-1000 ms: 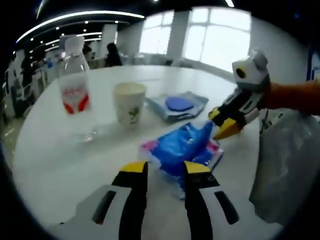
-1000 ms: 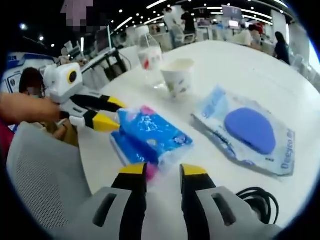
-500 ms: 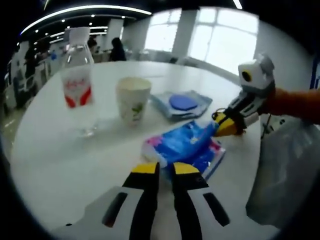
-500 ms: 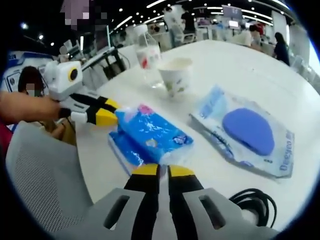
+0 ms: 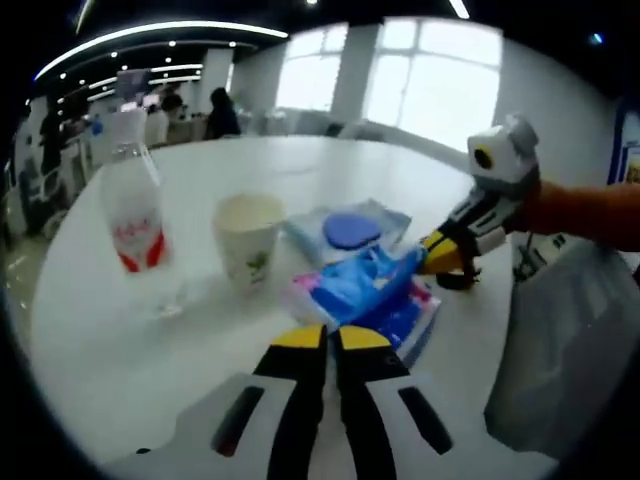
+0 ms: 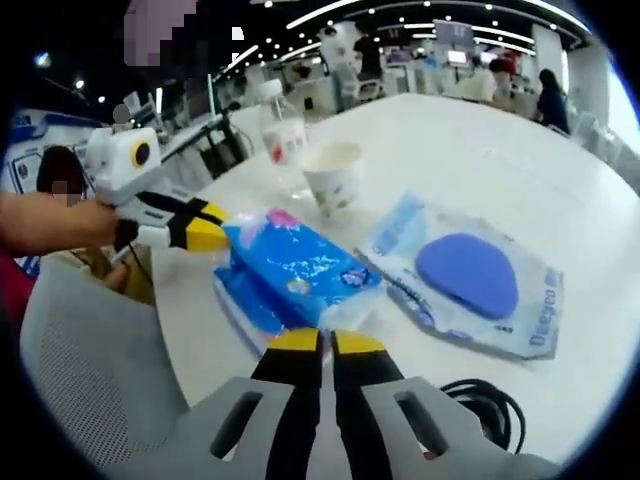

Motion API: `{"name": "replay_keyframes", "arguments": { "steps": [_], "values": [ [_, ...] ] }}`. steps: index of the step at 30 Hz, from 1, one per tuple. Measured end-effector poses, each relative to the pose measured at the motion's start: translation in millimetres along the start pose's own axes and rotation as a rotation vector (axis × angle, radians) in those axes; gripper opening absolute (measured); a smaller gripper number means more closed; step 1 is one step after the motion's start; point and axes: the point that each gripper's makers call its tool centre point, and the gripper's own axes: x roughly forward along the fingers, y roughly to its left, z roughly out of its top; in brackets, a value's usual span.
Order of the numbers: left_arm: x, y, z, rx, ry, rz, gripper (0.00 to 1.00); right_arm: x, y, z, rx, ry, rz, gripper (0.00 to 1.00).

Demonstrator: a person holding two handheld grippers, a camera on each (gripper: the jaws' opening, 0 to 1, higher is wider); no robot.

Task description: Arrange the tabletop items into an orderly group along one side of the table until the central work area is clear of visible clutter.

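Both tools are on the blue tissue pack [image 5: 365,295], which lies just ahead of each one's tips. The left gripper [image 5: 322,338] has its jaws drawn almost together at the pack's near end, and the right gripper [image 6: 318,343] is pinched the same way at the opposite end, so each appears to hold an edge of the wrapper; whether plastic is truly caught between the tips is hard to tell, since the tips cover the contact. Seen from the right tool, the pack [image 6: 295,272] sits close in front, with the flat pouch holding a blue disc [image 6: 467,277] to its right, and the paper cup [image 6: 332,177] and water bottle [image 6: 281,132] farther ahead; a black cable [image 6: 480,405] coils near the tool's right side. The step in hand looks like a two-ended pickup of the pack from the white table [image 5: 120,340]. The next move calls for lifting both ends evenly and carrying the pack toward the cup and bottle, keeping it clear of the pouch.
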Motion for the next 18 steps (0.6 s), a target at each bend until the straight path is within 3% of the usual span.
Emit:
{"name": "replay_keyframes", "arguments": {
  "steps": [18],
  "values": [
    [35.7, -40.4, 65.3, 0.1, -0.047, -0.059, 0.0, -60.3, -50.0, 14.6, 0.018, -0.059, -0.11, 0.02]
  ]
}}
